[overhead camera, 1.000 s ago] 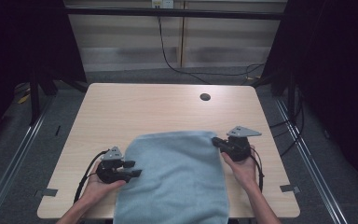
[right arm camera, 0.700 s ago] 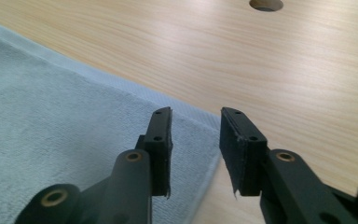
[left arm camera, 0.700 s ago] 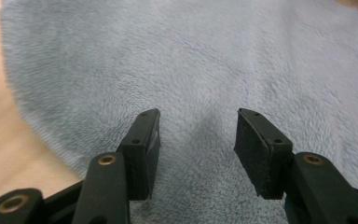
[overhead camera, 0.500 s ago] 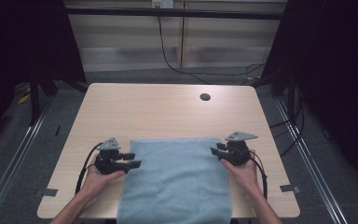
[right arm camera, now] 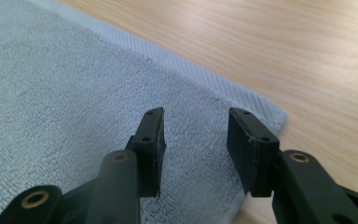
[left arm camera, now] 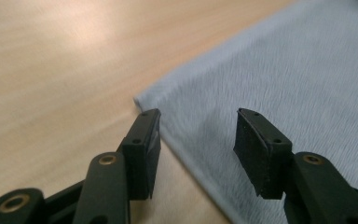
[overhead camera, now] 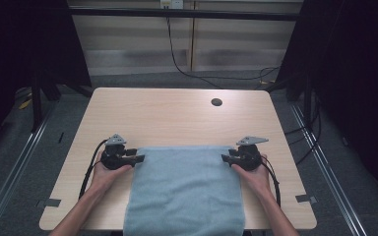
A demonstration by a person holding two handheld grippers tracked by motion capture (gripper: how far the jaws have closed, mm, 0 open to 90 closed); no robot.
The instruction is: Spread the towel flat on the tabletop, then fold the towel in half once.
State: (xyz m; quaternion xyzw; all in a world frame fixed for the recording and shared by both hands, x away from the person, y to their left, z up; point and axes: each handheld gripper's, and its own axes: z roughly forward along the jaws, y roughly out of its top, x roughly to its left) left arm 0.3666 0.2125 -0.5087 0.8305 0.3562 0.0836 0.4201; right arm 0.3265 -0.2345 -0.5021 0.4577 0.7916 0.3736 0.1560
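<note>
High view: towel flat between both tongs.

High view: fixed camera above near side of table, facing forward and down, far off. Left gripper view: close, low over towel at its far-left corner. Right gripper view: close over towel's far-right corner. All views share towel and tabletop.

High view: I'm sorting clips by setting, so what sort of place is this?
Likely a lab or recording bay: a bare wooden table with a light blue towel, dark curtains at both sides, and cables across the floor.
</note>
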